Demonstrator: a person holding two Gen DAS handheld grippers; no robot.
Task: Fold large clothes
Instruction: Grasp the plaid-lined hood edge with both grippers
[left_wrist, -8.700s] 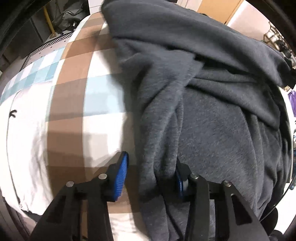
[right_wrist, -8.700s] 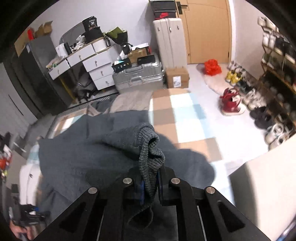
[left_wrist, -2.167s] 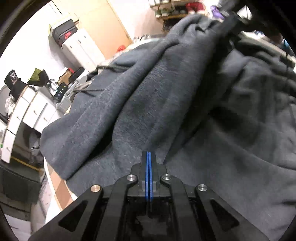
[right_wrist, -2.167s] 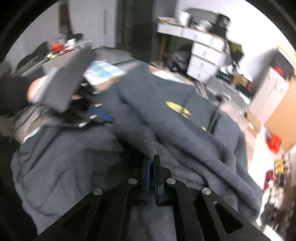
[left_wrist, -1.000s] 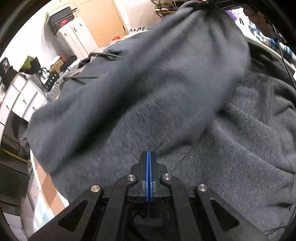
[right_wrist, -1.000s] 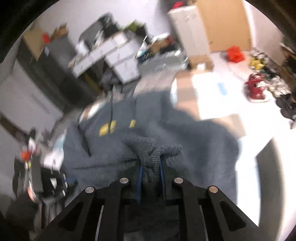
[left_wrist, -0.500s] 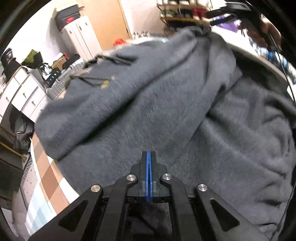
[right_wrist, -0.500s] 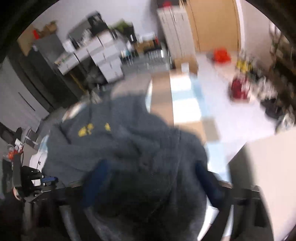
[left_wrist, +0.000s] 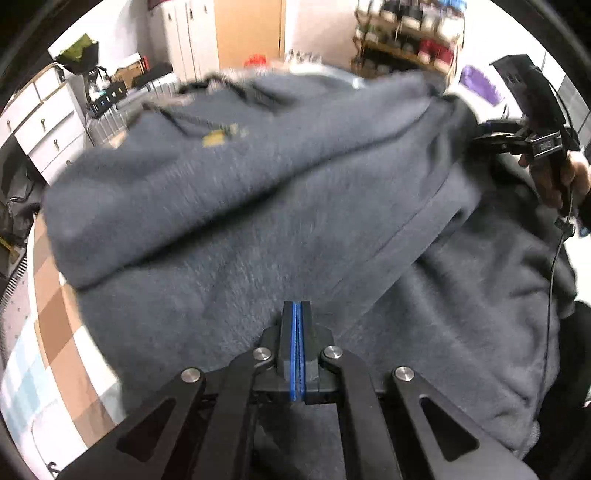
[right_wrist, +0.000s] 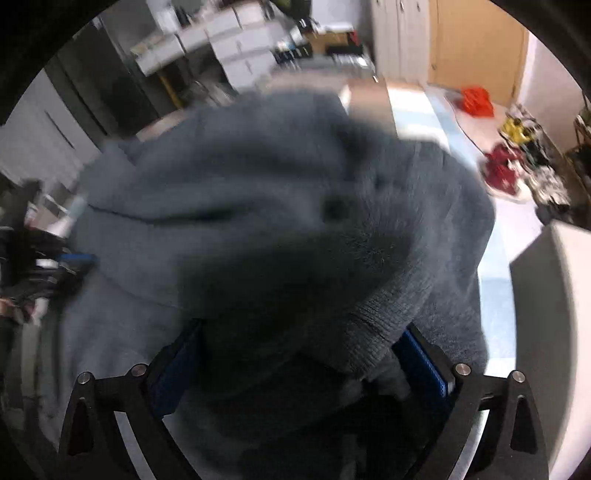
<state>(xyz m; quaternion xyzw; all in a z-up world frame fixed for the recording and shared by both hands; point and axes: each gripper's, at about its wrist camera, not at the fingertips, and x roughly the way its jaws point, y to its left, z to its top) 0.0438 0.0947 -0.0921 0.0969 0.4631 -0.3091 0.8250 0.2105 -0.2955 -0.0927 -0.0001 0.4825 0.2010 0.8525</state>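
Note:
A large dark grey hoodie (left_wrist: 258, 192) with a yellow chest mark and drawcords lies spread over the checked bed cover (left_wrist: 48, 314). My left gripper (left_wrist: 297, 332) is shut, its blue pads pressed together, low over the hoodie fabric; no cloth shows between the pads. My right gripper (right_wrist: 299, 365) is open, its blue pads wide apart, with the hoodie's ribbed cuff and sleeve (right_wrist: 380, 310) lying loose between them. The right gripper also shows at the right edge of the left wrist view (left_wrist: 532, 144), held in a hand.
White drawers (left_wrist: 40, 125) and a suitcase stand beyond the bed. A wooden door (right_wrist: 476, 44), a red bag (right_wrist: 476, 99) and shoes (right_wrist: 502, 173) are on the floor to the right. A white surface (right_wrist: 546, 295) is at the right edge.
My right gripper, shut on the ribbed cuff a second ago, has opened wide and the cuff now lies loose between its jaws. My left gripper stays shut over the hoodie.

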